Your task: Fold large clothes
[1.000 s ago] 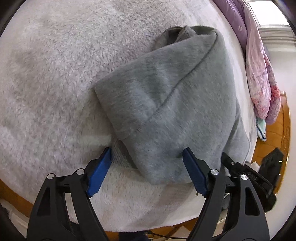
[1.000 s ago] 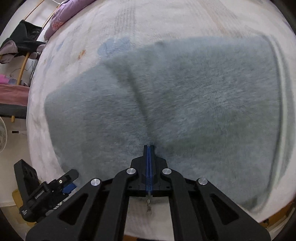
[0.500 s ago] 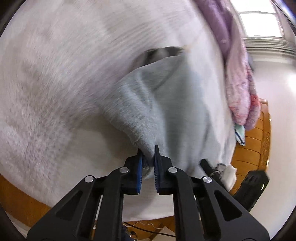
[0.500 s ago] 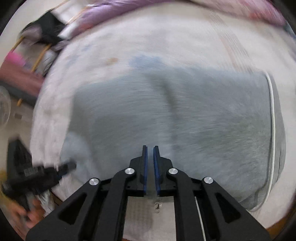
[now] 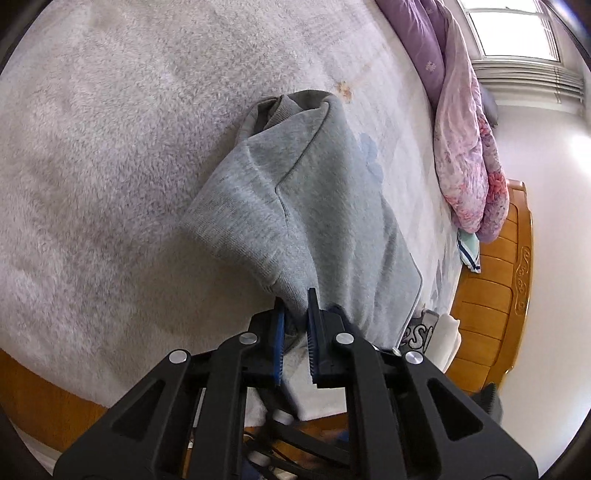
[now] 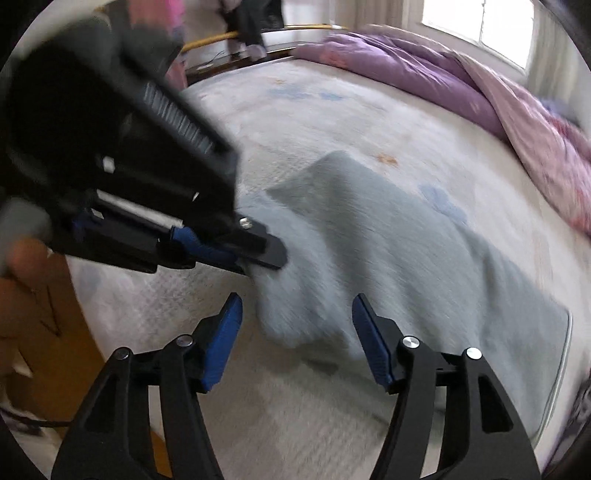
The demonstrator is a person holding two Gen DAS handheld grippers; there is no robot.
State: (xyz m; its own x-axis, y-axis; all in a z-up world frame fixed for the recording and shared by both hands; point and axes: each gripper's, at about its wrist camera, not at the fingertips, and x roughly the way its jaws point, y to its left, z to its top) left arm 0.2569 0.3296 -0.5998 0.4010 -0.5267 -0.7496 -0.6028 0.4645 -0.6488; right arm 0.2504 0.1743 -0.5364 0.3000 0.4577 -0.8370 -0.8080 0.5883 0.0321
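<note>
A grey sweatshirt (image 5: 303,199) lies on a pale fluffy bed cover (image 5: 110,147). My left gripper (image 5: 295,306) is shut on the sweatshirt's near edge and lifts it into a raised fold. In the right wrist view the sweatshirt (image 6: 388,251) looks blurred, and the left gripper (image 6: 258,254) shows from the side, clamped on the cloth. My right gripper (image 6: 295,314) is open and empty, its blue pads either side of the sweatshirt's near corner, just above the bed.
A purple and pink quilt (image 5: 461,129) is bunched along the far side of the bed, also in the right wrist view (image 6: 480,96). A wooden bed frame (image 5: 495,314) and floor lie beyond the bed edge. A window (image 6: 480,26) is behind.
My left gripper closed on the sweatshirt's edge and lifted it. My right gripper opened from shut and swung toward the corner beside the left gripper.
</note>
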